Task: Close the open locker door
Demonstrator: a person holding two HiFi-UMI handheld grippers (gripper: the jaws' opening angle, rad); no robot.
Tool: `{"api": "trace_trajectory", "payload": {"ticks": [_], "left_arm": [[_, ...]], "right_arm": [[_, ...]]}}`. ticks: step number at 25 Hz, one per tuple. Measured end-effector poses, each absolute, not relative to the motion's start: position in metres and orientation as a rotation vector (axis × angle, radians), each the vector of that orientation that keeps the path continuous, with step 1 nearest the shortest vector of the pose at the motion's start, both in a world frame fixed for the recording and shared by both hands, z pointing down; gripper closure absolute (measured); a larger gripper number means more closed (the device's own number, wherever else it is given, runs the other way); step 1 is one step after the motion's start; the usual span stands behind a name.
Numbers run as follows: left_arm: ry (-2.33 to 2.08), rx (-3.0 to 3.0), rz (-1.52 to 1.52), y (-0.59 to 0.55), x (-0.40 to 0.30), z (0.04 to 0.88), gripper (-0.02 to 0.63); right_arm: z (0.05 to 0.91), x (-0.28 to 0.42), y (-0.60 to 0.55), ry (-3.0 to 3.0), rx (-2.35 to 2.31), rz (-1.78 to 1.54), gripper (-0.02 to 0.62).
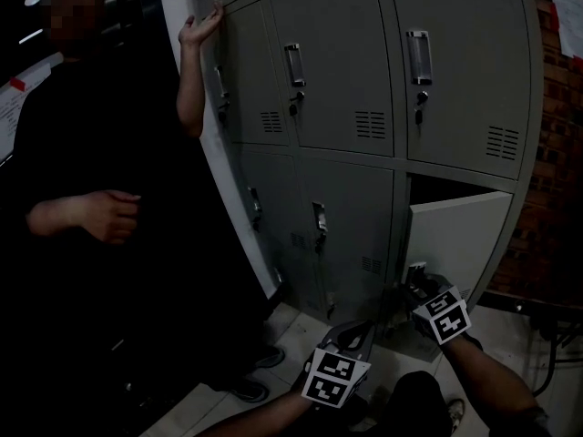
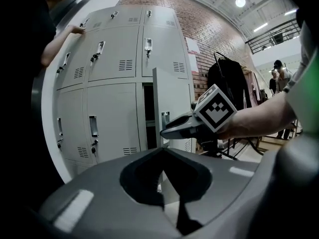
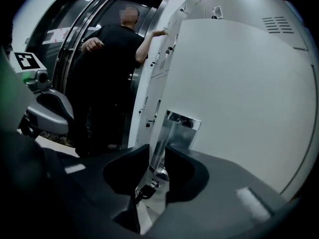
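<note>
Head view had the open locker door [image 1: 460,235] in the bottom row, far right column of the grey locker bank [image 1: 337,80]. It was swung out toward us, with the dark compartment [image 1: 437,189] showing above its top edge. Our right gripper [image 1: 419,289] sat at the door's lower left corner, on the handle side. Our left gripper [image 1: 351,330] hung lower and further left over the floor tiles [image 1: 291,330], well apart from the door.

Right gripper view: the door face filled the right half of the picture. The chrome handle plate [image 3: 179,128] lined up with the gap between that gripper's fingers [image 3: 130,171], with the lock [image 3: 144,190] just below it in the same gap. The fingers stood partly open with a narrow gap, straddling the door's handle edge. We couldn't confirm either pad pressing on the metal, so we called it no grip.

Left gripper view: we saw the door ahead, nearly edge-on and ajar, with the right gripper's tips at its handle. The left fingers [image 2: 144,183] were closed tip to tip, with nothing between them and nothing touched.

A person [image 1: 109,153] in dark clothes stood at the left of the bank, one hand [image 1: 200,27] up on an upper locker, away from the door.
</note>
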State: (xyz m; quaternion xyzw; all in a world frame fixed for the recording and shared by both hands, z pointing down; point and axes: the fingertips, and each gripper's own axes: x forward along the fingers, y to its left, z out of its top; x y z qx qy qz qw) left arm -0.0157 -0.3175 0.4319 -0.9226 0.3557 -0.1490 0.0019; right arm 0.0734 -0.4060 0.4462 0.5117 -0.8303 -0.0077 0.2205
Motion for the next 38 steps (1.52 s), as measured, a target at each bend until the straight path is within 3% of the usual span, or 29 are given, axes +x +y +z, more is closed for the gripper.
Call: {"api": "trace_trajectory", "payload": {"ticks": [3, 10, 38], "left_arm": [[1.136, -2.893, -0.475, -0.324, -0.022, 0.434, 0.606], [1.161, -2.889, -0.484, -0.337, -0.028, 0.437, 0.606], [1.198, -2.866, -0.457, -0.370, -0.041, 0.435, 0.606]], "right_arm": [[0.447, 0.079, -0.427, -2.273, 1.445, -0.028, 0.535], [0.448, 0.088, -0.467, -2.224, 1.501, -0.022, 0.554], [0.448, 0.118, -0.534, -2.010, 1.811, 0.080, 0.571]]}}
